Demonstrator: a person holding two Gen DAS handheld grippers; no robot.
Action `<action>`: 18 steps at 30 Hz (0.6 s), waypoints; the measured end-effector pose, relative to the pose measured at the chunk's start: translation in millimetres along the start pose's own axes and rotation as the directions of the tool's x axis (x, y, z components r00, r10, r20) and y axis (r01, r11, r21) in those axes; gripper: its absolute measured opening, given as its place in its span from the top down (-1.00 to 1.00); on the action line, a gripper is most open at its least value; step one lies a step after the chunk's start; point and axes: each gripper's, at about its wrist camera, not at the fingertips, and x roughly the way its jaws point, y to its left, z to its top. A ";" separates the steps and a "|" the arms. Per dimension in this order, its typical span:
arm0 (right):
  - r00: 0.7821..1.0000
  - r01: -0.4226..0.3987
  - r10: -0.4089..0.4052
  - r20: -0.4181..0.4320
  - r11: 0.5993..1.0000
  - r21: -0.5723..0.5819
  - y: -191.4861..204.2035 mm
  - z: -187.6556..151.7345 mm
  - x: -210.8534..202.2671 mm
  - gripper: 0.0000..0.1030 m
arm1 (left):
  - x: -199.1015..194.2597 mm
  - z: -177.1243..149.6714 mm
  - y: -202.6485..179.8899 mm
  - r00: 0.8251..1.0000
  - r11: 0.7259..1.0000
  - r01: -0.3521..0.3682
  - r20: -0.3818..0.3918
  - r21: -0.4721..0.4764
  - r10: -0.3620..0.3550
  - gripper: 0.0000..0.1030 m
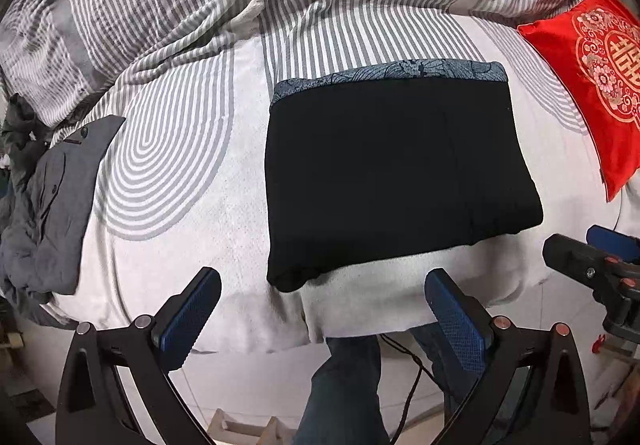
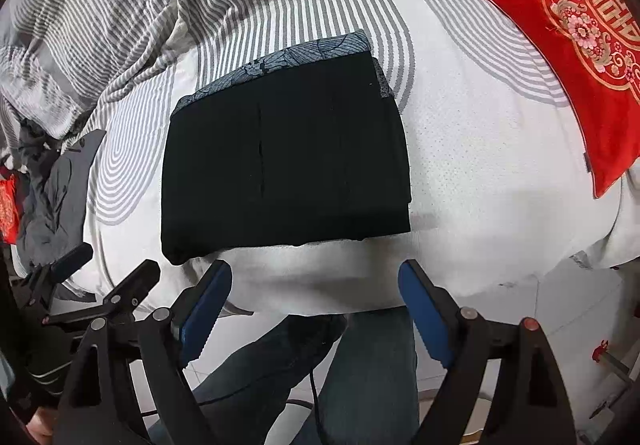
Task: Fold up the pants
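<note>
even soft light, sharp focus, fisheye-bent edges, dark corners

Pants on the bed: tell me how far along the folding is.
Done, by the look of it: the black pants lie on the bed as a compact rectangle, with the patterned blue band along the far edge. In hand: nothing; the left gripper and right gripper are open, short of the pants. Left: at most tidying the uneven near edge.

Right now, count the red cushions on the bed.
2: one red cushion at the bed's far right, another partly hidden at the left edge beside the grey garment.
</note>
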 end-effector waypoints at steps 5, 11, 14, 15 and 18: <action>1.000 0.008 -0.008 0.003 1.000 -0.013 5.2 -1.7 -3.9 -0.71 | -1.2 -2.7 -1.1 1.000 1.000 0.007 -0.011 0.007 -0.006 -0.99; 1.000 0.015 -0.015 0.008 0.999 -0.032 12.8 -2.1 -5.9 -0.71 | -2.4 -3.7 -1.2 1.000 1.000 0.017 -0.012 0.011 -0.017 -0.99; 1.000 0.021 -0.021 0.007 0.999 -0.035 14.8 -1.9 -5.0 -0.71 | -2.6 -3.8 -0.2 1.000 1.000 0.018 -0.007 0.013 -0.018 -0.99; 1.000 0.023 -0.022 0.007 0.999 -0.034 15.6 -2.4 -5.2 -0.71 | -2.8 -3.8 0.0 1.000 1.000 0.019 -0.006 0.014 -0.019 -0.99; 1.000 0.027 -0.026 0.009 0.999 -0.035 17.9 -3.6 -6.0 -0.71 | -3.2 -4.0 0.5 1.000 1.000 0.025 -0.003 0.018 -0.025 -0.99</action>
